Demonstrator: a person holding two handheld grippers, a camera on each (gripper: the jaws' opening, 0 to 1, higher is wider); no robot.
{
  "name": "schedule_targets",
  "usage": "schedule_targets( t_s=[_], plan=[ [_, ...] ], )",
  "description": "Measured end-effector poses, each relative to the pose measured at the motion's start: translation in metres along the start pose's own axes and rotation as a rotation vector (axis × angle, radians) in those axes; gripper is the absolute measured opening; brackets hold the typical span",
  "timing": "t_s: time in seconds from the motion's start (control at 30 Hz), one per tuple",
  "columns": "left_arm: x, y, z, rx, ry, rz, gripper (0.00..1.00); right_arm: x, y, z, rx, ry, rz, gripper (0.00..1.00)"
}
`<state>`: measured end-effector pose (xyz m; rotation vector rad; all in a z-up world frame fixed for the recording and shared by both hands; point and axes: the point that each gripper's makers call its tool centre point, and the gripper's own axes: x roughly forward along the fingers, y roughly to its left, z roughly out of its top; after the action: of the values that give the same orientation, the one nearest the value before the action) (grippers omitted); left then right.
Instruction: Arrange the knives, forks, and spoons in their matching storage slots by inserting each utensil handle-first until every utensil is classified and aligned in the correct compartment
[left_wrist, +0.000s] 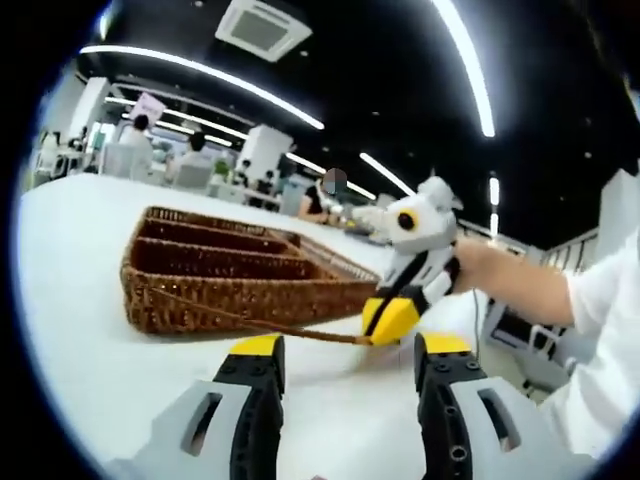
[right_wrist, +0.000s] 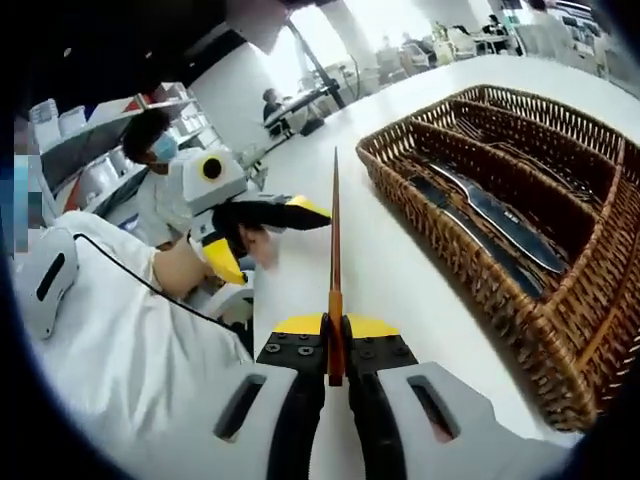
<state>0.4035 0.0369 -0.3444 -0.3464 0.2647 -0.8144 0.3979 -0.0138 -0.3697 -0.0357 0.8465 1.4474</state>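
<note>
Your right gripper (right_wrist: 335, 345) is clamped on a thin copper-coloured utensil (right_wrist: 335, 240), its type unclear edge-on, pointing out ahead, probably for sliding into the wicker cutlery tray (right_wrist: 560, 340), where knives (right_wrist: 500, 220) already lie in one slot. Your left gripper (left_wrist: 345, 360) stands open and empty above the white table (left_wrist: 90, 330).

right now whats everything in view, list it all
wicker cutlery tray: one, brown, long compartments, on the table
knives: at least two, silver blades with dark handles, lying in the tray's compartments
forks: silver, number unclear, in a farther compartment
thin utensil: one, reddish brown, type unclear, clamped in the right gripper
table: one, white
right gripper: grey and black with yellow tips, shut on the utensil
left gripper: same colours, open, holding nothing
</note>
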Motion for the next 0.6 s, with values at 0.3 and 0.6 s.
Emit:
schedule_targets(
  t_s=[0.3,0.6],
  plan=[
    [0.001,0.001,0.013,-0.092,-0.056,-0.028,0.35,-0.002,0.020,0.007,0.008,-0.092,0.074,0.05],
    [0.004,-0.008,0.018,-0.158,-0.074,-0.087,0.16,0.001,0.033,0.009,0.027,-0.163,0.134,0.05]
  ],
)
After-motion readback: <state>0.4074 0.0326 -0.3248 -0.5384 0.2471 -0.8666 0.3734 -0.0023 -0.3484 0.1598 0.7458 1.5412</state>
